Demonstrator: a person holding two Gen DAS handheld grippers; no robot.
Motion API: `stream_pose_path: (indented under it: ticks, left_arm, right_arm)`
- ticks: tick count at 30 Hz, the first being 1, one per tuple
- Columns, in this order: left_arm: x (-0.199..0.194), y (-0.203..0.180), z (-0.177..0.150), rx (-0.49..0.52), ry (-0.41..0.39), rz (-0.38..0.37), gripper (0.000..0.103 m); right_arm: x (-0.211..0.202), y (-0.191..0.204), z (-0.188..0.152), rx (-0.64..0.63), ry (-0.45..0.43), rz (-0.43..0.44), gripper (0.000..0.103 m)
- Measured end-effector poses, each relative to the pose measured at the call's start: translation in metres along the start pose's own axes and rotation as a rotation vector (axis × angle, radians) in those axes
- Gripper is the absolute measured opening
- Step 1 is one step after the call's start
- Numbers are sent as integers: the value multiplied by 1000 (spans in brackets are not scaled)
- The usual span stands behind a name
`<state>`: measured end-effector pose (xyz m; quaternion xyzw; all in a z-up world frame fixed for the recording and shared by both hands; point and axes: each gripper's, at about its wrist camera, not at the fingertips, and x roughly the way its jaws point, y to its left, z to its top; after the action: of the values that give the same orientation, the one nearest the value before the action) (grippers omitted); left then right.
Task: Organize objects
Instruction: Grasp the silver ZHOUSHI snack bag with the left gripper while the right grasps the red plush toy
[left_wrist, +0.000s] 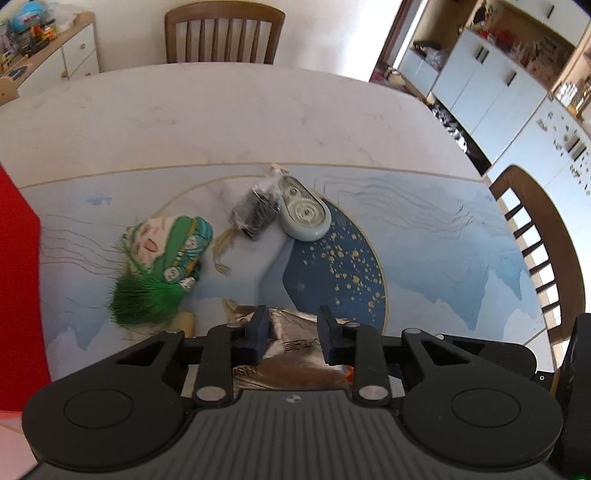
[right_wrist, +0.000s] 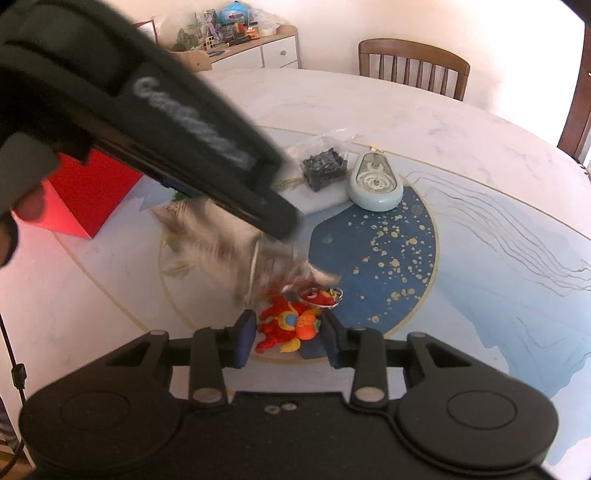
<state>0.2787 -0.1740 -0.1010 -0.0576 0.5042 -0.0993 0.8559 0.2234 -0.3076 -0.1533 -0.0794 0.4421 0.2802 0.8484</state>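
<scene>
Two grippers crowd the mat (left_wrist: 443, 229); far tabletop (left_wrist: 221, 118) bare.

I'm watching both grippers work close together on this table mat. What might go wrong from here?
1. The silvery packet in the left gripper seems to overlap the key ring of the red dragon charm, which sits between the right gripper fingers. Lifting either may snag and drag the other.
2. The left gripper crosses close over the right one's working area, so the two might bump.
</scene>
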Motion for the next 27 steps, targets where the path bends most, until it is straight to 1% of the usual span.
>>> stream_pose_path:
  ticks: [3, 5, 7, 9, 10, 11, 12, 13, 15, 18, 24, 27]
  left_arm:
    - [-1, 6, -2, -2, 1, -17, 26]
    - [3, 7, -3, 8, 24, -40, 26]
    - [6, 8, -5, 19, 26, -32, 27]
    - [9, 7, -7, 59, 32, -32, 34]
    - [10, 5, -9, 87, 33, -26, 53]
    - [12, 3, -10, 121, 30, -15, 77]
    - [12, 2, -12, 148, 21, -10, 82]
    - [13, 1, -14, 172, 15, -10, 83]
    - [19, 0, -16, 208, 32, 3, 83]
    - [28, -1, -20, 240, 63, -13, 83]
    - [37, -17, -29, 333, 72, 19, 83]
    - [41, -22, -32, 366, 77, 24, 83]
  right_arm:
    - [-3, -2, -1, 9, -2, -2, 36]
    - [-4, -3, -1, 11, 1, 1, 36]
    - [-1, 5, 3, 5, 7, -10, 36]
    - [-6, 4, 0, 2, 8, -9, 36]
    - [-8, 6, 0, -3, 8, -9, 36]
    - [-9, 3, -1, -8, 9, -8, 36]
    - [-10, 1, -3, -12, 11, -10, 36]
    - [-11, -2, -4, -15, 15, -14, 36]
    - [-12, -8, -8, -10, 25, -18, 36]
    - [-17, -16, -13, -1, 33, -17, 36]
    - [-26, -27, -24, 9, 44, -25, 36]
    - [-30, -29, -25, 18, 43, -26, 36]
